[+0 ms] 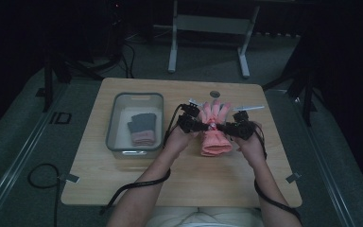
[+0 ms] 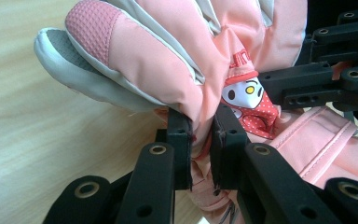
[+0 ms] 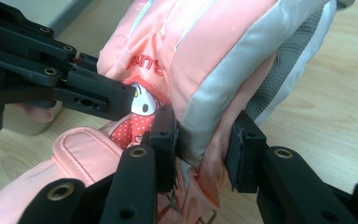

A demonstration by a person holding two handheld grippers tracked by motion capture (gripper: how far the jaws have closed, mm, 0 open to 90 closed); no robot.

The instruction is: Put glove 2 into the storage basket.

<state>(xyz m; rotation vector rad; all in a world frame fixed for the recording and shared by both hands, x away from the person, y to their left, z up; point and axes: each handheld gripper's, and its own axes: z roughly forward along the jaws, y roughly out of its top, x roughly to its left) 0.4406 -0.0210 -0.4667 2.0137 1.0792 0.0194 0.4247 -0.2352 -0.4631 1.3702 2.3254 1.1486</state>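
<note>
We see the glove as padded cloth: smooth pink fabric with a light sheen, matt grey panels, a rough dotted patch at one fingertip. Its cuff looks soft and stitched. The table is pale wood grain, matt. The bin seems to be grey plastic, a little translucent. Both jaw sets are black, matt, hard plastic or metal with brass-coloured rivets.
</note>
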